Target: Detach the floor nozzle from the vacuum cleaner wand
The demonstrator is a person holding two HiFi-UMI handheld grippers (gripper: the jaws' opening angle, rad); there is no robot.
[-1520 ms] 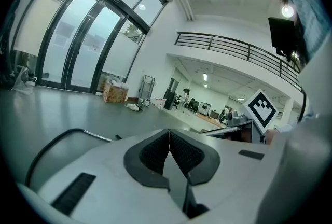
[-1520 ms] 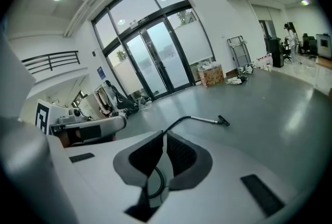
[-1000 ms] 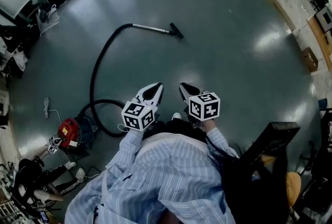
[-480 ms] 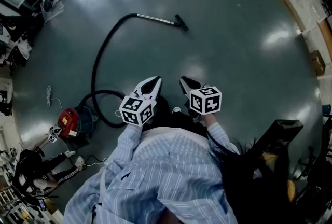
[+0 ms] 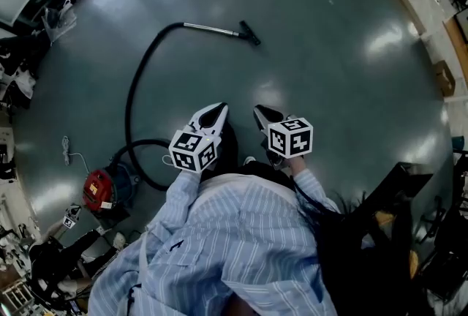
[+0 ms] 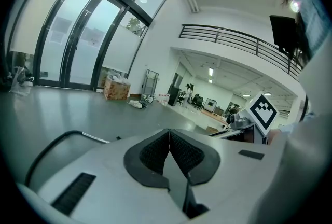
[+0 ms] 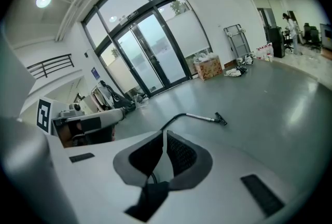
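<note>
The black floor nozzle [image 5: 250, 34] lies on the grey floor at the end of a silver wand [image 5: 210, 30], which joins a black hose [image 5: 135, 99] curving back to the red and blue vacuum body [image 5: 106, 189]. The right gripper view shows the nozzle [image 7: 221, 119] and wand [image 7: 199, 116] far ahead. In the left gripper view only the hose [image 6: 49, 150] and a bit of wand [image 6: 94, 138] show. My left gripper [image 5: 219, 110] and right gripper [image 5: 257, 112] are held side by side at waist height, both shut and empty, well short of the wand.
A person sits on the floor at the lower left [image 5: 51, 267] beside the vacuum. A white cable [image 5: 71, 153] lies on the floor to the left. A black chair [image 5: 387, 201] stands at my right. Glass doors [image 7: 150, 52] and a cardboard box [image 7: 210, 68] are beyond the wand.
The whole view has shifted a little as I move over the floor; the wand and nozzle have kept about their place in the picture. Both grippers stay shut.
</note>
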